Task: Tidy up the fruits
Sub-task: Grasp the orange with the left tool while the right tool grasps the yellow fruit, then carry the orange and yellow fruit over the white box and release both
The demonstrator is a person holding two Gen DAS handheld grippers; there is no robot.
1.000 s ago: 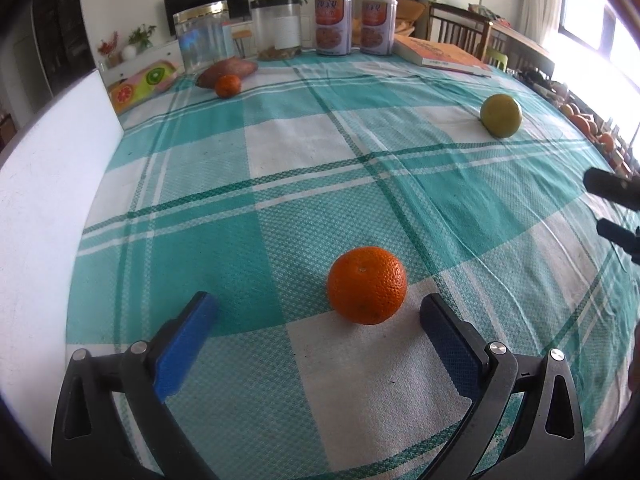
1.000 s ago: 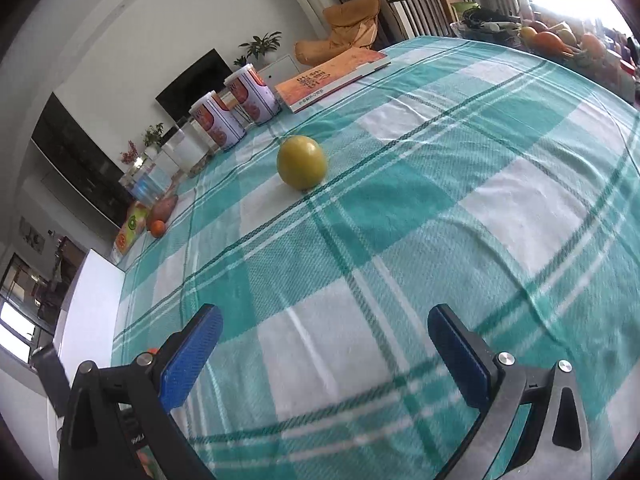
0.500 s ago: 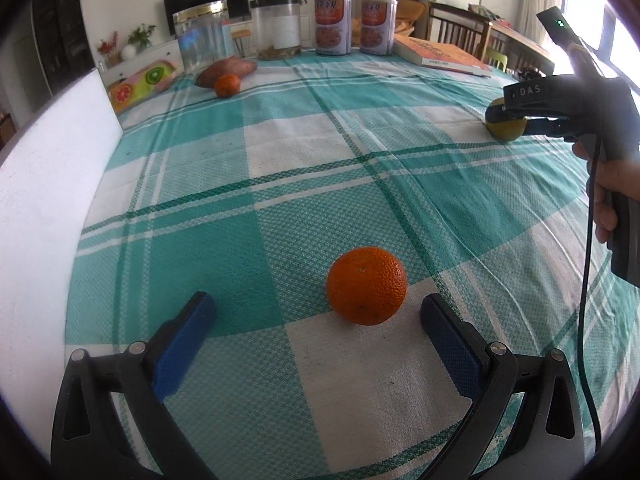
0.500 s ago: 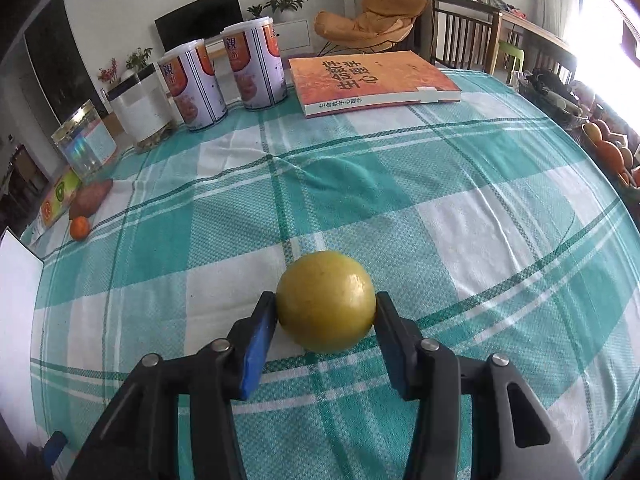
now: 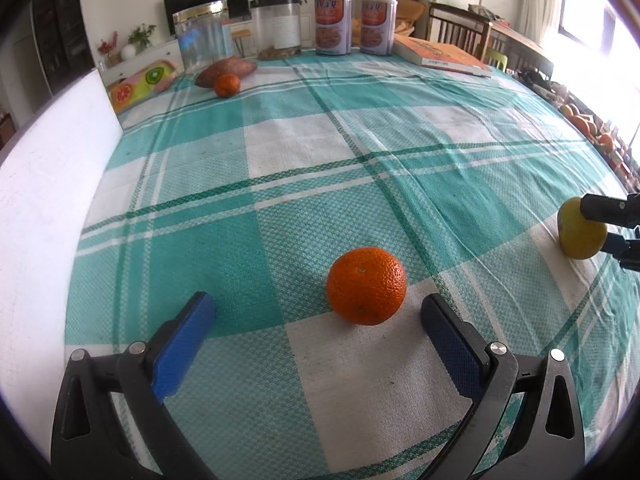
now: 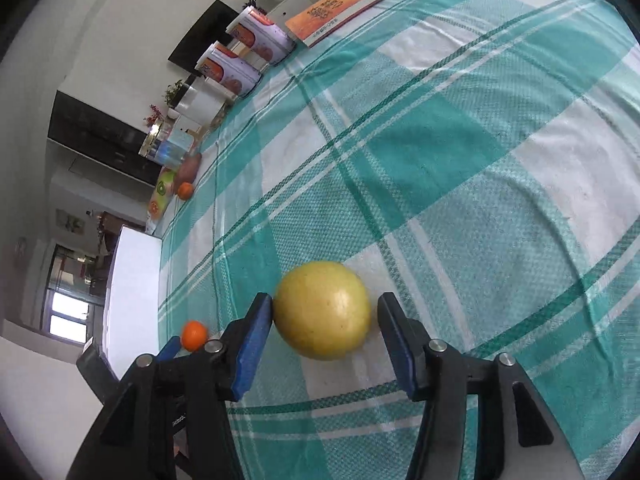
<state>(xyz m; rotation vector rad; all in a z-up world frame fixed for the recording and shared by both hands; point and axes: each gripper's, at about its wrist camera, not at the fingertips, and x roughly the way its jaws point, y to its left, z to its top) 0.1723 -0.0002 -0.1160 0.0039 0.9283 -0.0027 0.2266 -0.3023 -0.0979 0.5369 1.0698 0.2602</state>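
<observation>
Between the blue pads of our left tool (image 5: 318, 314), which stands wide open and holds nothing, the orange (image 5: 366, 286) rests on the table (image 5: 400, 392), a little toward the right pad and just ahead of both tips. In the left view our right tool (image 5: 618, 232) is at about 3 o'clock, and the yellow fruit (image 5: 580, 234) sits at its tips.

In the right view the right tool (image 6: 324, 320) has its fingers around the yellow fruit (image 6: 322, 310). The left pad touches the skin, while the right pad shows a narrow gap, so the tool is partly open and has no firm hold on the fruit. The fruit appears to rest on the cloth. We judge this is a placing step; to do it well, we should open the fingers evenly and draw back straight, because a round fruit rolls easily on a flat table.

The orange has a pebbled, matte skin; the yellow fruit is smoother, with small dark specks. The checked teal and white tablecloth (image 6: 480, 160) is woven and slightly wrinkled, which should slow rolling.

Farther, at 11 o'clock in the left view, a small orange (image 5: 227, 85) lies touching a sweet potato (image 5: 226, 72). Behind stand clear jars (image 5: 204, 36), two tins (image 5: 354, 24) and a book (image 5: 440, 56).
</observation>
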